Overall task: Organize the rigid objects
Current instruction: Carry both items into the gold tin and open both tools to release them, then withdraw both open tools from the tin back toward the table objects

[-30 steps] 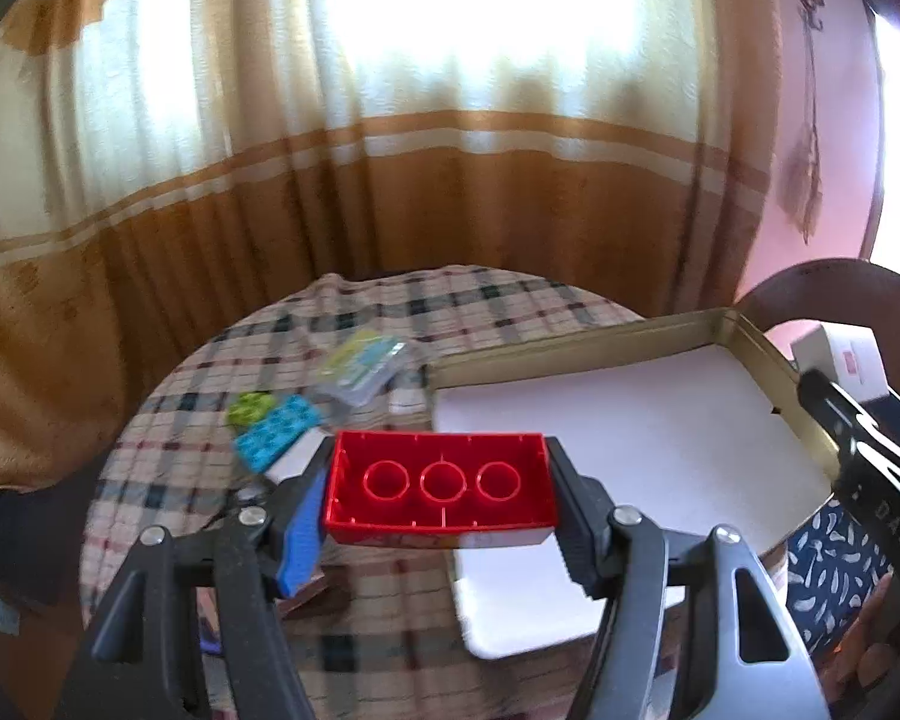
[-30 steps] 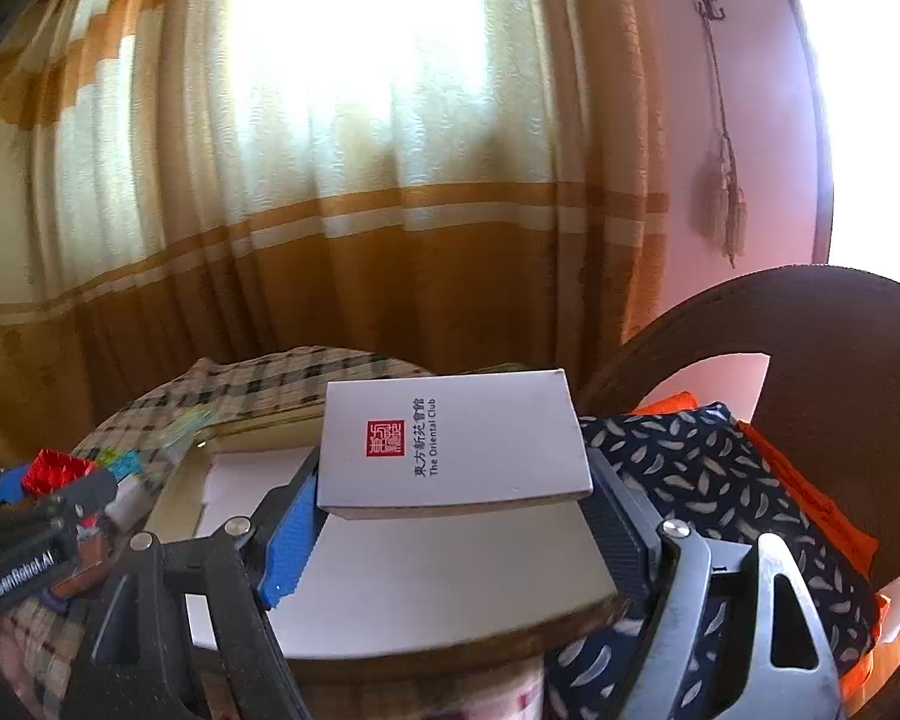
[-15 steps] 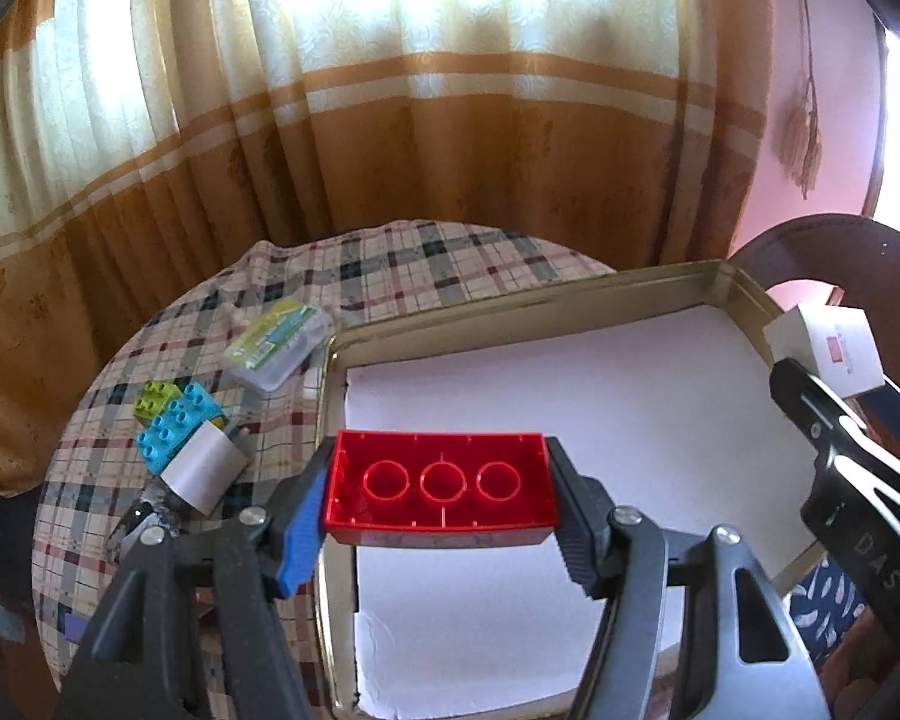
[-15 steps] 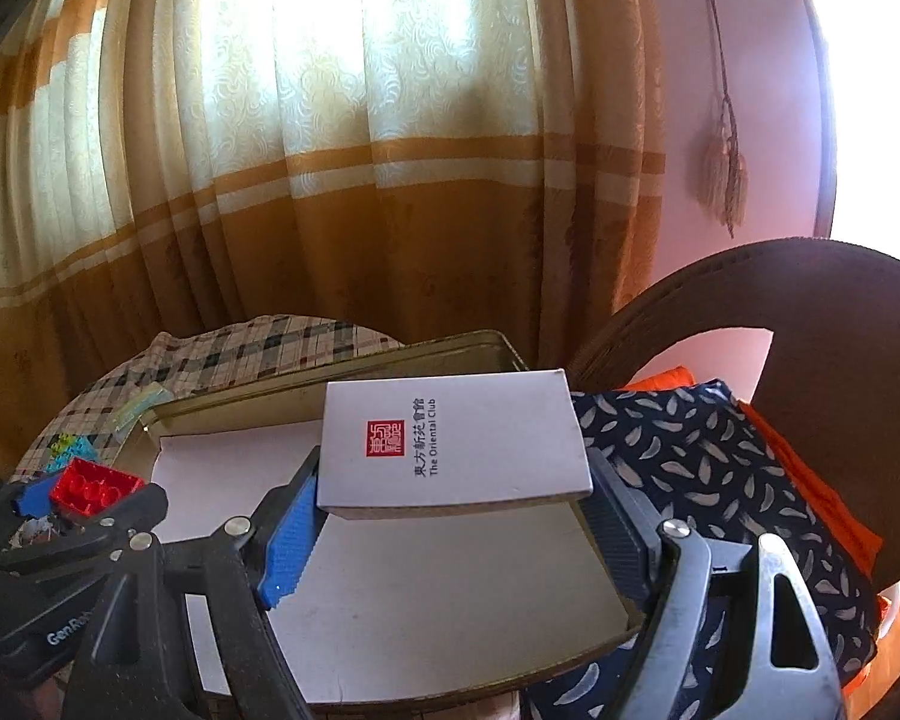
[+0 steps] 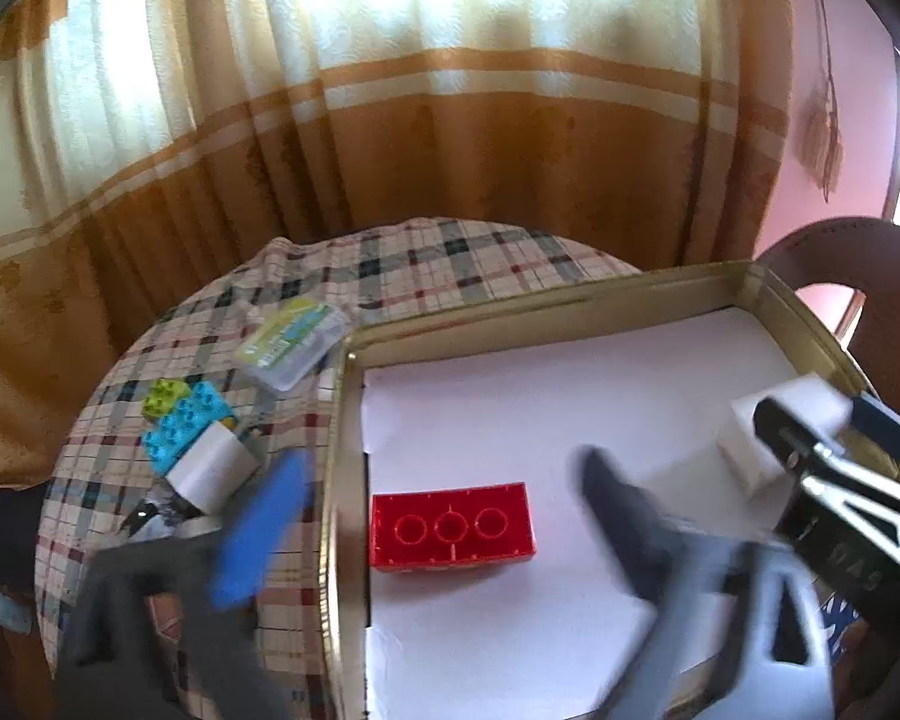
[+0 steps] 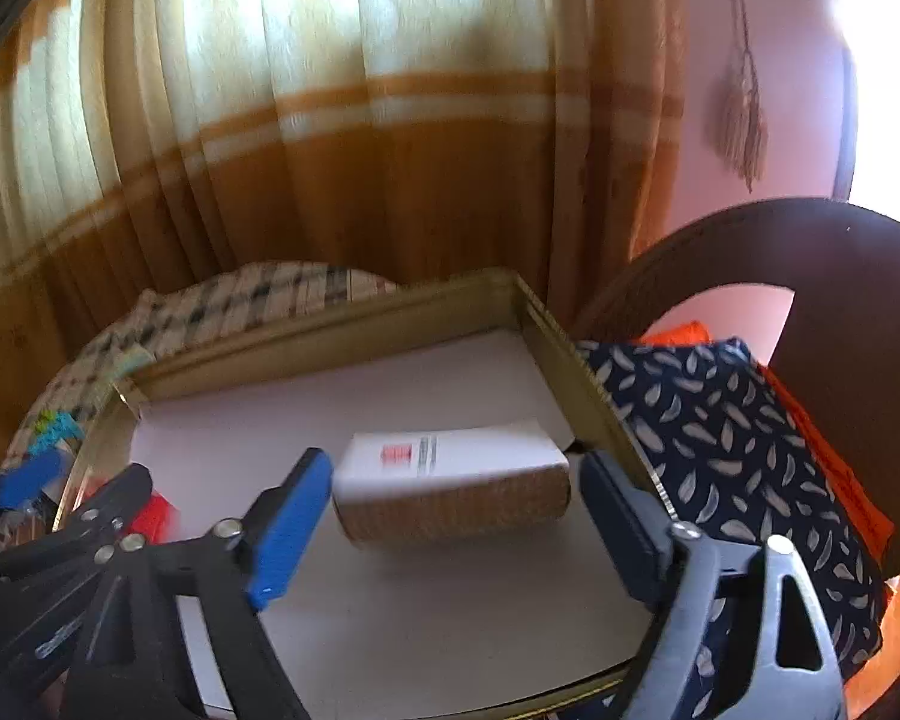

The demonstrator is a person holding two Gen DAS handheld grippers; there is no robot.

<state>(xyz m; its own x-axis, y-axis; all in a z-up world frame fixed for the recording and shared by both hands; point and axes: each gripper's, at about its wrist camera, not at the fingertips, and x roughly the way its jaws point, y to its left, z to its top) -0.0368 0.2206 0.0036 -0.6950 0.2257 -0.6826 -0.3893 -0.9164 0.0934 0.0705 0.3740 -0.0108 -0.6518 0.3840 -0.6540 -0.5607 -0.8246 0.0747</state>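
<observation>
Rigid objects, left to right: loose blocks (image 5: 187,423) and a clear case (image 5: 294,343) lie on the checked worktop (image 5: 462,258), left of the tray (image 5: 339,480). The red brick (image 5: 453,532) lies studs-down on the tray's white liner at its near left, touching neither jaw. The left hand-held gripper (image 5: 444,516) is released, jaws spread wide to either side of the brick. The white box (image 6: 450,489) lies on the liner near the tray's right wall. The right hand-held gripper (image 6: 456,522) is likewise released, its jaws flanking the box with gaps visible on both sides. Judgement: both placements appear complete. To finish well, draw each gripper straight back with jaws held wide, avoiding any nudge, then fetch the remaining pieces on the left.
</observation>
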